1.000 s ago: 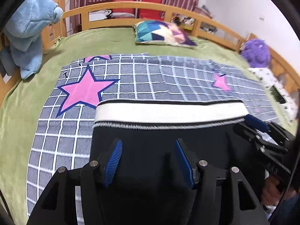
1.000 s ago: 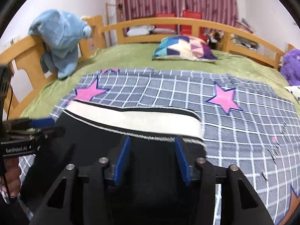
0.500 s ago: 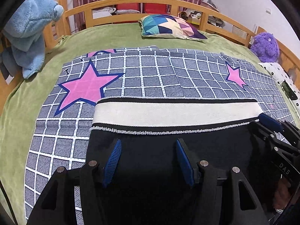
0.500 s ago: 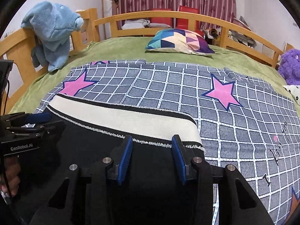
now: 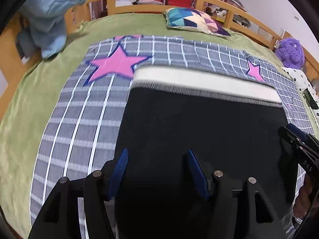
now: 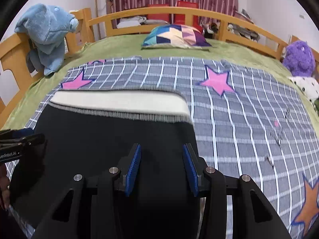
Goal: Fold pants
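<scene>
Black pants [image 5: 199,123] with a white waistband [image 5: 203,79] lie flat on the grey checked blanket, waistband at the far end. They also show in the right wrist view [image 6: 111,135]. My left gripper [image 5: 156,161] is open, its blue pads apart over the black cloth near the pants' left edge. My right gripper [image 6: 161,155] is open over the cloth near the pants' right edge. Each gripper shows at the side of the other's view: the right one [image 5: 299,145], the left one [image 6: 18,141]. Neither holds cloth.
The grey blanket with pink stars [image 6: 239,103] covers a green bed [image 5: 24,99] with wooden rails. A blue plush [image 6: 47,35] hangs on the left rail. A patchwork pillow [image 6: 175,36] lies at the far end. A purple plush [image 6: 299,57] sits at the right.
Both views have shifted back toward the near end of the pants, so more black cloth shows ahead of the fingers. The waistband sits farther away. Both grippers stay open.
</scene>
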Demonstrator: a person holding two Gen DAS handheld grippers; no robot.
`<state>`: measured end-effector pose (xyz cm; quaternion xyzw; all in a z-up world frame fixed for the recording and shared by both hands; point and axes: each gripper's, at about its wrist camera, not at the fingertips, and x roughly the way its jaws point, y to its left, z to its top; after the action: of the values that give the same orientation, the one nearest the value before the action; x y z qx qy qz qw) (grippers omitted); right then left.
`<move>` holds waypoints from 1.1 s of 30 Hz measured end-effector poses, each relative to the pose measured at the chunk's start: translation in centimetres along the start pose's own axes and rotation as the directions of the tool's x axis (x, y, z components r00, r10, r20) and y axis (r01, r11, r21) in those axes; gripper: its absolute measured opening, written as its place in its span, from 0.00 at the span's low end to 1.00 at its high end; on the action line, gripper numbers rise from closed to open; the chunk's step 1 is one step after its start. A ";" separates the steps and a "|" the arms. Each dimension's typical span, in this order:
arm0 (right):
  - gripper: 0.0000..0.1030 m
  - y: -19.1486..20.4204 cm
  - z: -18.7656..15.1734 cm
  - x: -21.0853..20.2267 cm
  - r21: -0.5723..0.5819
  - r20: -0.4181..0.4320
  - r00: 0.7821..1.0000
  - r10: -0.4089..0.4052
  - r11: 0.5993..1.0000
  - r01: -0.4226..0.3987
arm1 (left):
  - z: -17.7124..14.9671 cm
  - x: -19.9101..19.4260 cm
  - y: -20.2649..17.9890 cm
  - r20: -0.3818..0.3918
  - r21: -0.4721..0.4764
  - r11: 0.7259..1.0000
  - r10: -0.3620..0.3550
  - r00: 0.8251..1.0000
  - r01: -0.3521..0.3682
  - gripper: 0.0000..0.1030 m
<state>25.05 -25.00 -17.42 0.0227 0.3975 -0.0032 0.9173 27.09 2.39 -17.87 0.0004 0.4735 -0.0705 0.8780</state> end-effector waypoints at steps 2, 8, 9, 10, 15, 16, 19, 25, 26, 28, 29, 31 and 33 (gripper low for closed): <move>0.43 0.1 -1.4 -0.8 -0.001 -0.012 1.000 -0.009 1.000 0.009 | -1.8 -0.6 0.2 -0.015 -0.010 1.000 -0.011 1.000 0.011 0.58; 0.47 0.5 -5.5 -4.2 0.025 -0.006 1.000 -0.012 1.000 0.012 | -6.3 -3.5 -1.1 0.020 0.028 0.999 0.030 0.999 -0.031 0.61; 0.48 0.5 -6.2 -4.8 0.034 -0.015 1.000 -0.002 0.999 0.002 | -6.9 -4.1 -1.2 0.028 0.033 0.999 0.036 0.999 -0.037 0.63; 0.48 0.4 -6.6 -5.1 0.035 -0.022 1.000 0.003 0.999 -0.002 | -7.4 -4.7 -1.3 0.024 0.029 0.999 0.032 0.999 -0.032 0.64; 0.54 0.0 -10.3 -7.1 0.046 -0.057 0.998 0.010 0.999 -0.007 | -9.7 -7.0 -1.2 0.011 0.022 0.999 0.028 1.000 -0.028 0.64; 0.54 -0.5 -11.2 -7.1 0.073 -0.084 0.996 0.030 0.997 -0.024 | -10.2 -7.4 -1.0 -0.004 0.010 1.000 0.006 1.000 -0.006 0.64; 0.45 -2.3 -13.3 -8.0 0.168 -0.100 0.991 0.087 0.983 -0.069 | -11.6 -8.9 -0.3 -0.020 -0.031 0.999 -0.028 0.999 0.027 0.64; 0.50 -0.6 -11.9 -15.9 0.146 0.048 0.997 0.059 0.987 -0.065 | -12.0 -15.0 -1.6 0.079 -0.038 0.997 -0.068 0.995 0.071 0.64; 0.55 -0.1 -11.7 -17.4 0.132 0.084 0.996 0.042 0.990 -0.053 | -12.1 -16.4 -2.1 0.111 -0.023 0.997 -0.069 0.991 0.072 0.64; 0.62 0.6 -11.5 -19.8 0.111 0.138 0.990 0.019 0.993 -0.034 | -12.3 -18.8 -3.0 0.164 0.005 0.997 -0.072 0.984 0.072 0.68; 0.64 0.9 -11.5 -21.1 0.103 0.157 0.988 0.012 0.994 -0.029 | -12.4 -19.8 -3.3 0.188 0.017 0.997 -0.075 0.979 0.074 0.70; 0.68 1.1 -11.3 -22.7 0.099 0.171 0.985 0.004 0.995 -0.021 | -12.8 -21.6 -4.0 0.228 0.036 0.998 -0.066 0.971 0.059 0.75; 0.71 1.4 -11.1 -23.7 0.105 0.167 0.986 0.000 0.994 -0.018 | -13.1 -22.6 -4.5 0.246 0.042 0.998 -0.053 0.968 0.044 0.78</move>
<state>0.79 -23.41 -7.68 0.0730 0.3183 -0.0222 0.9449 3.41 1.66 -5.95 -0.0040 0.3593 -0.0998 0.9279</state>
